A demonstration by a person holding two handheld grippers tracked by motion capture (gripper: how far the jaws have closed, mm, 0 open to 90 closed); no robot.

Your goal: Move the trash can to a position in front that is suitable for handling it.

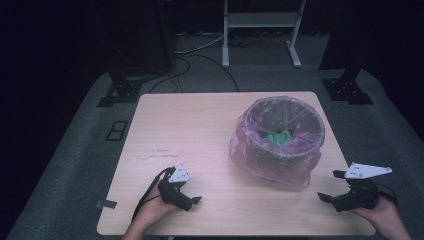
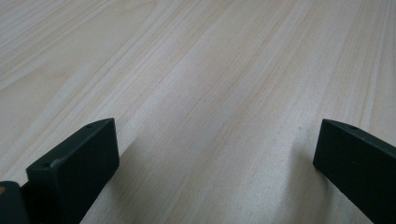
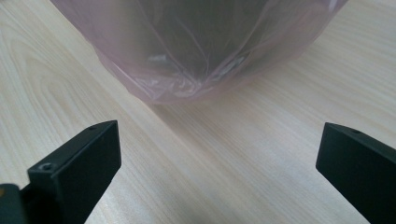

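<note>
A round bin (image 1: 280, 135) stands on the far right part of the desk (image 1: 190, 130). A thin pink bag (image 1: 270, 165) lines it and hangs loose down the outside. Something green (image 1: 277, 136) lies at the bottom of the bin.

The right gripper (image 1: 331, 186) is near the right edge of the desk, just in front of the bin. Its jaws are wide open and hold nothing. In the right gripper view the bag (image 3: 196, 56) is straight ahead, still a little way off. The left gripper (image 1: 194, 202) rests low at the near left, well apart from the bin. Its jaws are wide open too, with only bare wood (image 2: 210, 84) between them.

The job looks like it is about the bag, and no hand has touched it yet. To do it well, move the right gripper slowly up to a loose fold of plastic, not the hard wall of the bin. Pinch only the thin plastic. Bring the left gripper over to the other side so the bin does not slide or tip. Pull gently, because the bag may tear.
</note>
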